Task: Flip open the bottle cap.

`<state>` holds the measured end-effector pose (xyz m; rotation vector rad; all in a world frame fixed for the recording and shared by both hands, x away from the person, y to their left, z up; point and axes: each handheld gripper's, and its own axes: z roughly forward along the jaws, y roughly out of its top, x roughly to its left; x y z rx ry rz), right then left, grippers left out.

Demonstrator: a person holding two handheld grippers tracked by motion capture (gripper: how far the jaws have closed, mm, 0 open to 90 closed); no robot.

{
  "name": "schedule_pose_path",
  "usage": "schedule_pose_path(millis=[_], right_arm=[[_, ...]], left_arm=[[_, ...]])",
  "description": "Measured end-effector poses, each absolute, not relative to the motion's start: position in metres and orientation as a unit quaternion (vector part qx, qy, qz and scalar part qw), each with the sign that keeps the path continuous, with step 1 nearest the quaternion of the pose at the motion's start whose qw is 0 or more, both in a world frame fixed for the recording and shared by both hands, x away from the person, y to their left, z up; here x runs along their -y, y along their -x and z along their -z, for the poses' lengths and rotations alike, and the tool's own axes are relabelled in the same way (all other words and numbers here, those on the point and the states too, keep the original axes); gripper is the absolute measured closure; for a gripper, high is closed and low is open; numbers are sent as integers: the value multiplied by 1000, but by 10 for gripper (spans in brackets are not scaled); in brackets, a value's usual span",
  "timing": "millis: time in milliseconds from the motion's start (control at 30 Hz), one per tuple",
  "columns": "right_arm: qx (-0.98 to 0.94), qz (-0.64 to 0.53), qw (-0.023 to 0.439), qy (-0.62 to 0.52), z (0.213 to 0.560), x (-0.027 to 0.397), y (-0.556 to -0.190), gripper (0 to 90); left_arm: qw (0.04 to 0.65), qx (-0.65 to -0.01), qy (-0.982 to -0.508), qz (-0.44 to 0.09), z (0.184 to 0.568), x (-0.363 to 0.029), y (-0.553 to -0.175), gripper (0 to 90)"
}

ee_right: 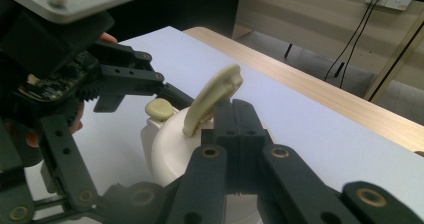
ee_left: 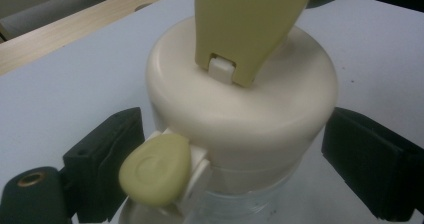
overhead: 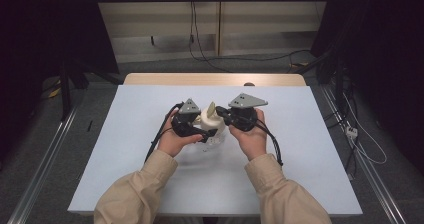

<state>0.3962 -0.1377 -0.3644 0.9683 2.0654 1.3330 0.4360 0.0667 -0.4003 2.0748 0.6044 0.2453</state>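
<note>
White table top (overhead: 125,149) sitting under dark curtains, wooden strip along far edge. Clear bottle (overhead: 212,134) with cream lid (ee_left: 240,104) standing near middle of surface, slightly toward far edge. Yellow-green flip flap (ee_right: 212,101) standing raised on lid; round button (ee_left: 156,169) projecting at lid side. Left gripper (overhead: 200,128) reaching round bottle, jaws spread either side of lid; contact cannot be told. Right gripper (ee_right: 239,129) resting with jaws pressed together just beside flap, over lid.
</note>
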Motion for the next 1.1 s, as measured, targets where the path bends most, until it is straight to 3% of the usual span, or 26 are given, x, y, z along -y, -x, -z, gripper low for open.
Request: schedule_pose_path(millis=[1100], right_arm=[[-761, -496, 239, -343, 363, 122, -396, 900]], left_arm=[[470, -252, -841, -93, 393, -94, -428, 98]])
